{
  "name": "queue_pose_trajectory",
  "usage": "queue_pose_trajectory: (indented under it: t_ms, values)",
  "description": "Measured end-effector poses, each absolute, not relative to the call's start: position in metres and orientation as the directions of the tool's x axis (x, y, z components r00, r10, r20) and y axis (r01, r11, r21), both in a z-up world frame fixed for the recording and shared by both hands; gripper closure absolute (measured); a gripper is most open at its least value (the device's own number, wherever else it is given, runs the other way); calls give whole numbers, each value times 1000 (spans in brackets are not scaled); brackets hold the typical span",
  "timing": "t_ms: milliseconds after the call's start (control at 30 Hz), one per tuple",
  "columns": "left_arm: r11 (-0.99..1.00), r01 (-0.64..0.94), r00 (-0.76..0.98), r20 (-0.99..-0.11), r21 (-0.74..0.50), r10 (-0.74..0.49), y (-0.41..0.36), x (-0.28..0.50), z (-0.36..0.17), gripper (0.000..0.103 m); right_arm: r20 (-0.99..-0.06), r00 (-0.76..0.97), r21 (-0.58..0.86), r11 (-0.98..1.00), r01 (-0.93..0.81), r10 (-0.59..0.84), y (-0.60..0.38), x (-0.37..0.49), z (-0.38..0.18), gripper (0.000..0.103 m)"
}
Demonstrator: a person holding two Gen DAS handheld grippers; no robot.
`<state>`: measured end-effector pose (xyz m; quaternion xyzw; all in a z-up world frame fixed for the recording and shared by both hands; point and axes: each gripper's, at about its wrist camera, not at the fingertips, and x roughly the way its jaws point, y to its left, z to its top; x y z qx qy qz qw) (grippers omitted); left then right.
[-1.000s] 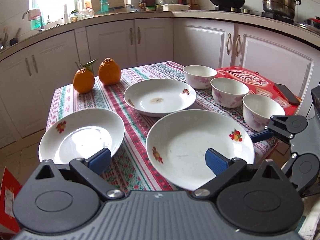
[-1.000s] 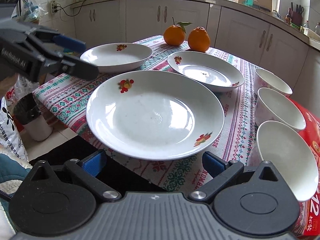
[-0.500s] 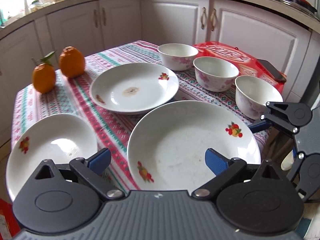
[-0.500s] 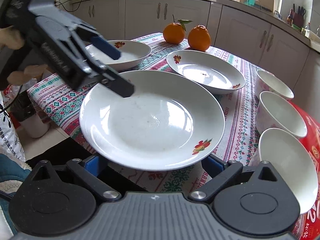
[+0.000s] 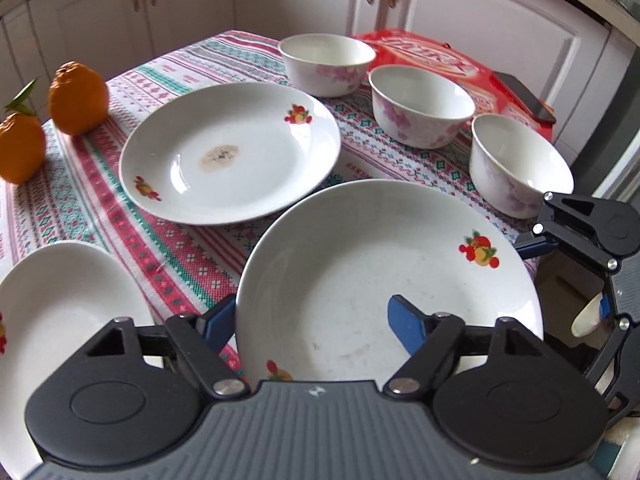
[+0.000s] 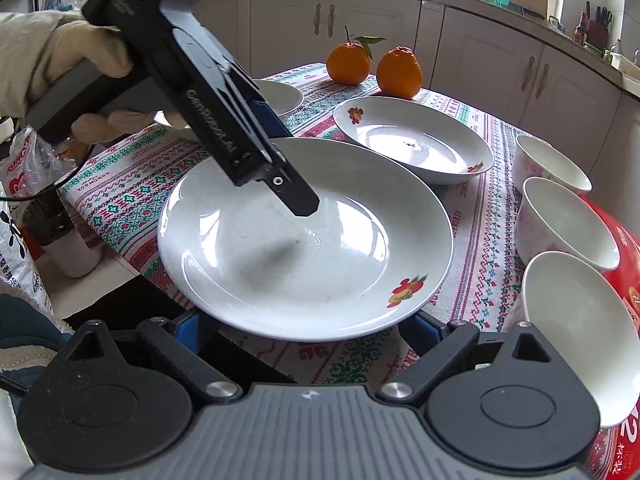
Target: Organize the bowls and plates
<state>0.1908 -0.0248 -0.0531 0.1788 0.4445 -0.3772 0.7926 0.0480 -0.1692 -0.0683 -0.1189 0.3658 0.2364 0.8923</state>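
Observation:
A large white plate with fruit decals (image 5: 384, 276) (image 6: 304, 240) overhangs the table's near edge. My left gripper (image 5: 312, 320) (image 6: 280, 160) is open and straddles its rim, one finger over the plate's inside, the other outside. My right gripper (image 6: 308, 326) (image 5: 536, 246) is open, with both fingertips under the plate's near rim. A second plate (image 5: 228, 152) (image 6: 412, 140) with a brown stain lies behind it. A third plate (image 5: 56, 320) lies at the left. Three white floral bowls (image 5: 328, 60) (image 5: 420, 106) (image 5: 520, 164) stand in a row at the right.
Two oranges (image 5: 76, 98) (image 5: 20, 148) sit at the far left corner of the patterned tablecloth (image 5: 180, 252). A red package (image 5: 460, 64) with a dark phone (image 5: 524, 96) on it lies behind the bowls. White cabinets surround the table.
My left gripper has moved forward and right, over the large plate's rim. My right gripper has moved in, fingertips now under the plate's rim.

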Motion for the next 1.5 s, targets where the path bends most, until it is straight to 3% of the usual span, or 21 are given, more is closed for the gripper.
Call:
queue_pose_trajectory:
  t_ms: [167, 633, 933, 1500]
  values:
    - [630, 773, 268, -862, -73, -429, -28, 202, -56, 32, -708, 620, -35, 860, -510, 338, -169, 49, -68, 6]
    - [584, 784, 83, -898, -208, -431, -28, 229, -54, 33, -713, 616, -39, 857, -514, 336, -168, 52, -70, 6]
    - [578, 785, 64, -899, -223, -433, -29, 235, -53, 33, -711, 618, -35, 862, -506, 335, -168, 52, -70, 6]
    - [574, 790, 83, -890, -215, -448, -25, 231, -51, 33, -721, 604, -40, 850, -526, 340, -169, 50, -67, 16]
